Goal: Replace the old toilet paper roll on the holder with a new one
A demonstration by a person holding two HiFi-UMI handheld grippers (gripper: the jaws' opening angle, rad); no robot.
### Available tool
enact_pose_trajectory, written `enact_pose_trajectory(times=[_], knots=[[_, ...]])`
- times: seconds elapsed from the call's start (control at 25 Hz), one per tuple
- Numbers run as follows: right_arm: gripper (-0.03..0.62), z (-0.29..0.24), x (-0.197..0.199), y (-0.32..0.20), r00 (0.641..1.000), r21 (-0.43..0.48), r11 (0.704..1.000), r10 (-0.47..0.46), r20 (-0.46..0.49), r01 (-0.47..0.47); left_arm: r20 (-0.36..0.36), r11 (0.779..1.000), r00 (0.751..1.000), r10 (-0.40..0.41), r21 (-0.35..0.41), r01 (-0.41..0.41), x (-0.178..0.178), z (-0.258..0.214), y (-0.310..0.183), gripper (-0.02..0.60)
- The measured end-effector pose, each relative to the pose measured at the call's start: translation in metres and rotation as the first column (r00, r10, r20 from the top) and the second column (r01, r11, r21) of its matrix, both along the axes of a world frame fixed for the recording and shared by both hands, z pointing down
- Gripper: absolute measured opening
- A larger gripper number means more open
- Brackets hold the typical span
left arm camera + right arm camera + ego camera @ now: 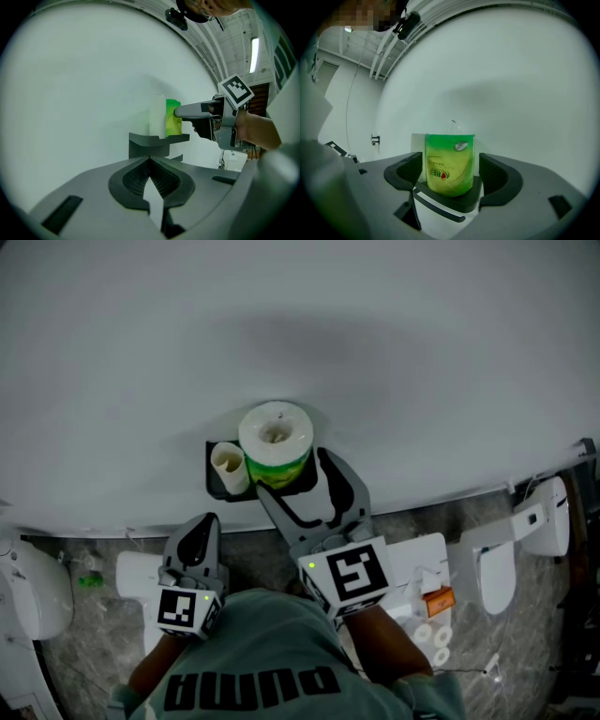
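**New roll on the holder, right jaws wide around it**

Head view: a dark holder point(212, 476) is fixed to the white wall. The new toilet paper roll point(275, 439), in a green wrapper, stands upright at the holder's right end. The old roll point(228, 465), thin and pale, stands at the left end, just beside it. The right gripper point(295, 474) reaches in with one jaw on each side of the new roll. The left gripper point(207, 520) is below the holder's left end, apart from it.

Left gripper view: the left gripper point(150, 161) has its jaws pressed together with nothing between them. Ahead are the holder point(147, 143), both rolls, and the right gripper point(180, 112) beside the green wrapper.

Right gripper view: the right gripper's point(449, 172) jaws are spread, and the new roll point(449, 161) stands between the pads with a small gap on each side. It rests on the holder point(454, 200).
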State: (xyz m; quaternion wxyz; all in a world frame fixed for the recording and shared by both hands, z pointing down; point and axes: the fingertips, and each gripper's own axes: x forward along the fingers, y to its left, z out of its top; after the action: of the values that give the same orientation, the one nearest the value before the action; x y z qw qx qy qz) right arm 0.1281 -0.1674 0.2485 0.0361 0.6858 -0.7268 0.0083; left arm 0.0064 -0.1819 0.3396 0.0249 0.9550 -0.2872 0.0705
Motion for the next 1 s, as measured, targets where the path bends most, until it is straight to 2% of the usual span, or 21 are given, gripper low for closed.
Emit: enact_pose_trajectory(times=[0.68, 1.0], knots=[[0.380, -0.002, -0.001, -0.027, 1.000, -0.021, 1.000, -0.015, -0.001, 0.015, 0.012, 1.000, 1.000, -0.001, -0.014, 0.001, 0.001, 0.003, -0.015, 0.005], [0.380, -0.004, 0.000, -0.029, 1.000, 0.003, 1.000, -0.018, 0.006, 0.018, 0.013, 1.000, 1.000, 0.005, -0.026, -0.005, 0.001, 0.007, -0.018, 0.005]])
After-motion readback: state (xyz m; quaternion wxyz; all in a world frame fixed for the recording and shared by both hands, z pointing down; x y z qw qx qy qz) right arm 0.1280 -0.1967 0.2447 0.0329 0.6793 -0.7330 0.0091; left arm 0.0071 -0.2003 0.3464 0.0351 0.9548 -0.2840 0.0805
